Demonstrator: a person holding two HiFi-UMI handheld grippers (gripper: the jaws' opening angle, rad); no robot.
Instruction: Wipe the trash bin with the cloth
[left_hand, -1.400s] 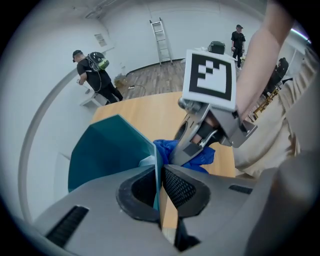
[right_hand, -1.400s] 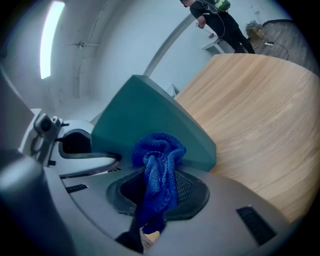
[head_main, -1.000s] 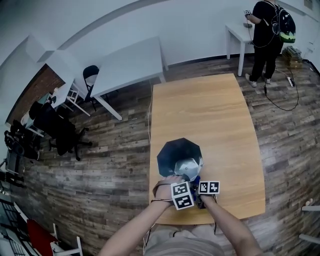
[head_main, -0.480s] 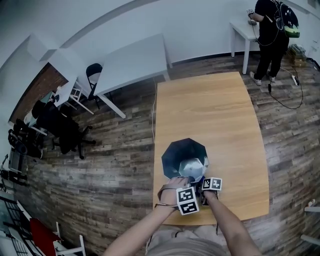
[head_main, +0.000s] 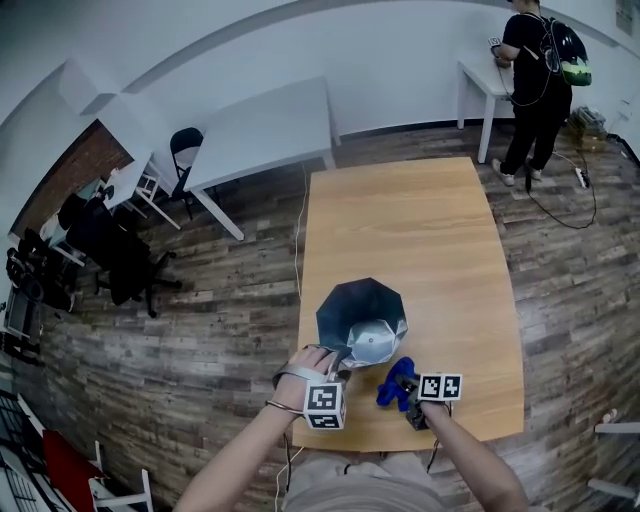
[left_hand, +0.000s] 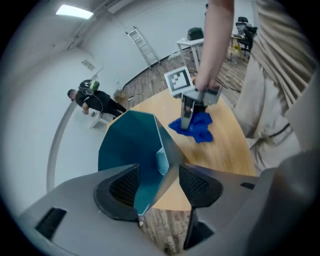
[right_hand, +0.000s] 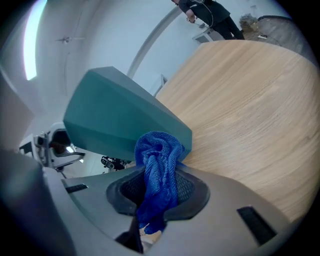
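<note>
**Status of equipment**

- Left hand-held gripper (left_hand: 159, 184): the jaws are opening. The edge of the trash bin (head_main: 358, 305) wall stands between them, but the pads are apart from it and no longer press on it. I treat this hand-held gripper as released.
- Right hand-held gripper (right_hand: 160, 192): clenched on the cloth (right_hand: 157, 155). The blue fabric is bunched between both pads, and a loose fold stands out beyond the jaw tips.

**Position of the work items**

- The trash bin rests on the near end of the counter (head_main: 420, 230), directly in front of me. Its teal faceted outside faces both gripper views. I cannot tell for certain whether it stands upright or lies tipped toward me.
- The cloth is held low over the counter, just beside the bin on my right. No view confirms contact between the cloth and the bin.

**Progress assessment**

1. Done: the cloth is picked up and secured in the right hand-held gripper.
2. Not confirmed: the bin surface shows no streaks or damp marks, so I cannot read off which faces are wiped.
3. In my judgement the wipe is not being applied now, because the cloth is off the bin and the steadying grip is letting go. This fits either a pause to reposition the bin or the end of the job.
4. If faces remain, I must regrip the rim with the left hand-held gripper and bring the cloth back onto the wall.
</note>
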